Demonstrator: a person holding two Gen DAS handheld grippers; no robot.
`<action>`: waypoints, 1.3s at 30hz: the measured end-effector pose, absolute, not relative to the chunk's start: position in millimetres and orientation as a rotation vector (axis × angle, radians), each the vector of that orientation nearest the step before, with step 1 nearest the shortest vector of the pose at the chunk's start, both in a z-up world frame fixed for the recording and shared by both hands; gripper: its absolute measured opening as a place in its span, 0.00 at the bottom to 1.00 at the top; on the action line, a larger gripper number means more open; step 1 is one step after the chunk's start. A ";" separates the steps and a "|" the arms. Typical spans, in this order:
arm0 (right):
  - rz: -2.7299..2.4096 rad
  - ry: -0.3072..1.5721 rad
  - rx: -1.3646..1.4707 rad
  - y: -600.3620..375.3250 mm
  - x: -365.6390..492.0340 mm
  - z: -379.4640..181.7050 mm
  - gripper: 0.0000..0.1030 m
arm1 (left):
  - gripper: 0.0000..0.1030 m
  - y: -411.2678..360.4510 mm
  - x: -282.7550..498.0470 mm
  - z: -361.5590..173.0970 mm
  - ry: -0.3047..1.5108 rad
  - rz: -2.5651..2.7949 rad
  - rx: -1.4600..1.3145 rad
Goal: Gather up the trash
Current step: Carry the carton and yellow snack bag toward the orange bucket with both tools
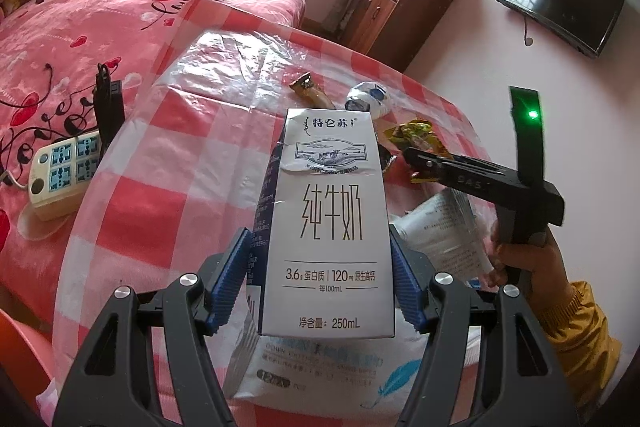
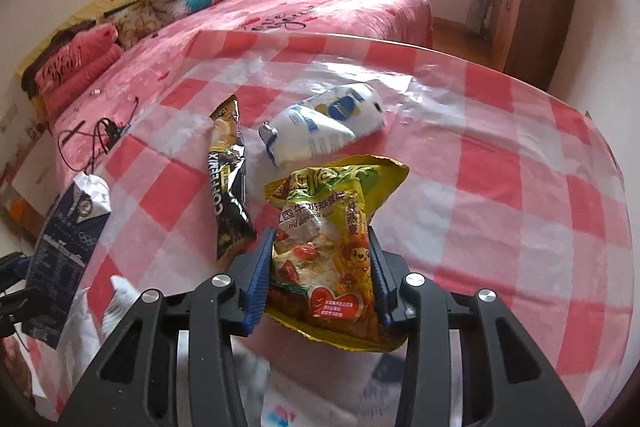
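Left gripper (image 1: 320,279) angled down, blue pads clamped on both sides of upright milk carton (image 1: 326,227). Right gripper (image 2: 320,279) angled down, jaws closed on yellow-green wrapper (image 2: 328,251); hand (image 1: 520,259) in yellow sleeve on its handle. Red-and-white checked tabletop (image 2: 500,163) under clear plastic, beside pink bed (image 2: 320,7). Near tabletop centre: coffee sachet (image 2: 230,179) and white pouch (image 2: 324,127), apart. White bag (image 1: 320,371) at near edge below carton; contents cannot be told.

Milk carton (image 1: 328,227) reads "250mL" — black sachet (image 2: 230,183) reads "COFFEEMIX".
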State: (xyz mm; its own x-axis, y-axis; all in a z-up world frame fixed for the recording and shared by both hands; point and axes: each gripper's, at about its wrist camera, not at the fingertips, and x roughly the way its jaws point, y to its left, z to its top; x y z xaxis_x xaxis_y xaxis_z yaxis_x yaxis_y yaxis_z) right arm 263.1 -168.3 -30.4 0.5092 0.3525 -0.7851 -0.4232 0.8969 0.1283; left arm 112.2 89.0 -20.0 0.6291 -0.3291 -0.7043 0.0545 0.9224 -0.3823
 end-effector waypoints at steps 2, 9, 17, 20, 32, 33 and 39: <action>0.469 0.913 -0.051 -176.2 253.4 -26.2 0.42 | 0.65 89.0 108.4 -20.5 0.867 -0.225 -0.345; 0.441 0.847 0.021 -195.1 221.0 -7.3 0.42 | 0.65 87.1 95.8 -20.1 0.867 -0.228 -0.342; 0.416 0.784 0.083 -209.9 187.1 14.5 0.42 | 0.65 89.1 74.6 -18.4 0.860 -0.239 -0.344; 0.420 0.769 0.091 -209.7 173.1 20.9 0.42 | 0.65 90.9 66.0 -17.0 0.854 -0.242 -0.343; 0.504 0.796 0.108 -179.6 122.1 22.5 0.42 | 0.65 113.1 32.0 -14.4 0.835 -0.218 -0.357; 0.513 0.801 0.109 -176.3 119.1 21.5 0.42 | 0.65 114.9 29.8 -14.3 0.833 -0.214 -0.356; 0.576 0.841 0.094 -146.0 96.5 13.5 0.42 | 0.65 131.6 13.8 -12.1 0.813 -0.178 -0.346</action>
State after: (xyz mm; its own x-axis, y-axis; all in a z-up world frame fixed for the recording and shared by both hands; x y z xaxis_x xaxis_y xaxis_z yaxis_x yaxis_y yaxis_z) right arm 96.5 -146.0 13.5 0.5239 0.5170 -0.6770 -0.4448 0.8438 0.3001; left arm 13.8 131.6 -12.1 0.6762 -0.2868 -0.6786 0.0237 0.9291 -0.3690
